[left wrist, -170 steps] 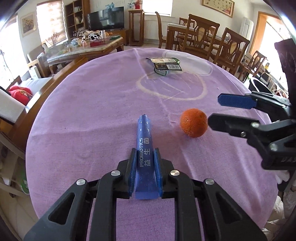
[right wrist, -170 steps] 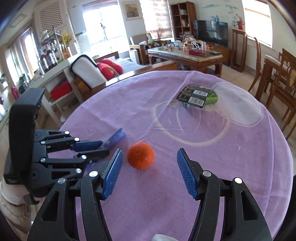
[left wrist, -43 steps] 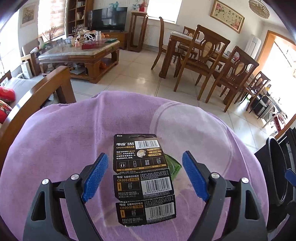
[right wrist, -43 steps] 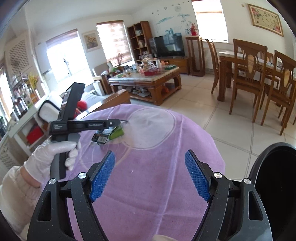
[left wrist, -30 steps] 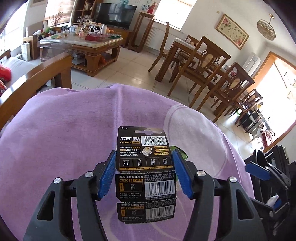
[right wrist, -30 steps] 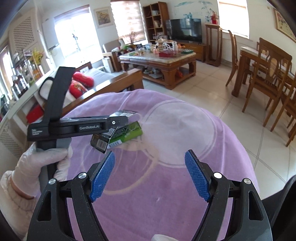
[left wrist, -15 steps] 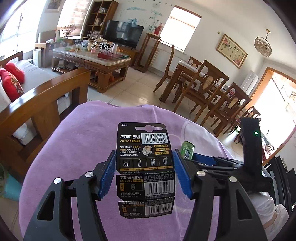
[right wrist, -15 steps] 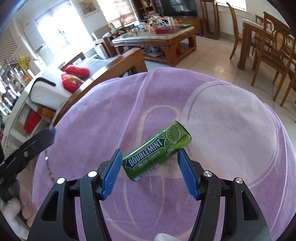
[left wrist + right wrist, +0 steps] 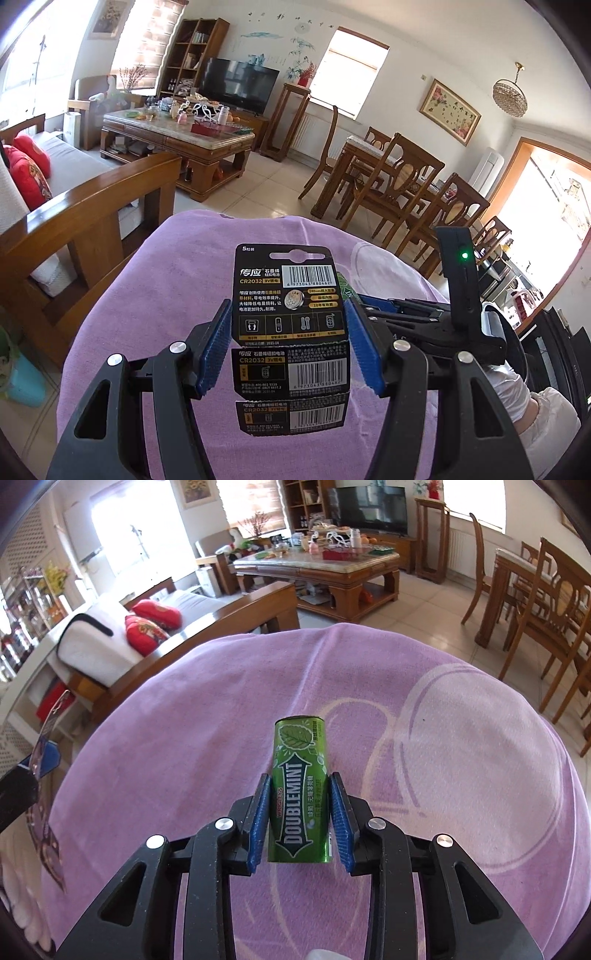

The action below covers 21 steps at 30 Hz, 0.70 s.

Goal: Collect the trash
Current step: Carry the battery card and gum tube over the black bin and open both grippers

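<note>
A round surface (image 9: 207,760) covered w/ a purple cloth is seen in a living room. The left gripper (image 9: 288,347) is clamped on a black battery card (image 9: 290,332), which is held upright above the surface's near-left part. The right gripper (image 9: 299,812) is seen closing; a green Doublemint gum tin (image 9: 300,794) sits between its blue pads (image 9: 258,819), approx. at the surface's centre, lengthwise, far end pointing away. Pads appear to touch the tin's sides.

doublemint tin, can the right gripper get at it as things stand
Yes, it looks so: the doublemint tin already lies between the right gripper fingers, which are closing on its sides, with nothing in the way.
</note>
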Motion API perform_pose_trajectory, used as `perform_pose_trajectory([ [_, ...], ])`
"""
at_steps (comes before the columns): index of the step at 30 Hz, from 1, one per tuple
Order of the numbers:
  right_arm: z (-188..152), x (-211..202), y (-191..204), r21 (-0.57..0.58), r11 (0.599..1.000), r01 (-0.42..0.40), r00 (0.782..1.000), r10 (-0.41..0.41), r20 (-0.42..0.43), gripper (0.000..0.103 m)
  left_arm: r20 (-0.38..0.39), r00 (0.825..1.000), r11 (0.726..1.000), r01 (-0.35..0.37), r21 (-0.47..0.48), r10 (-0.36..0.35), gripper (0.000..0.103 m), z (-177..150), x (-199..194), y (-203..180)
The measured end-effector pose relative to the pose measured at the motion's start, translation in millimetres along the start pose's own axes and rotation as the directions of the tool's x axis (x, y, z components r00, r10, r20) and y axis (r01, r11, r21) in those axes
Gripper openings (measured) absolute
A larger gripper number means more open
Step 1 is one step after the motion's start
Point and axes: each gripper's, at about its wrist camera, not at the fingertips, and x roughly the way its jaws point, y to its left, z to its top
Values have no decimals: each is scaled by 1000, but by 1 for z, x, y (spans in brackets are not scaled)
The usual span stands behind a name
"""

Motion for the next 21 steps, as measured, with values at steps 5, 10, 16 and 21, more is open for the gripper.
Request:
perform_pose_trajectory([
  [5,-20,-57,-20,17,998,-67,994,66,83,31,2,1000,998,29,61,-29,60,-4,2,-35],
  [10,-55,-133,-71,77,992,-105,975,87,203,31,-12,997,986,82,146,-81,60,-9,11,-95],
  [16,-116,-224,-152,171,983,-67,942,6,335,31,-53,984,948,178,263,-170,60,-27,31,-186],
  [21,-172,-287,-224,267,963,-16,909,-98,406,32,-98,961,895,277,351,-260,60,-50,53,-266],
])
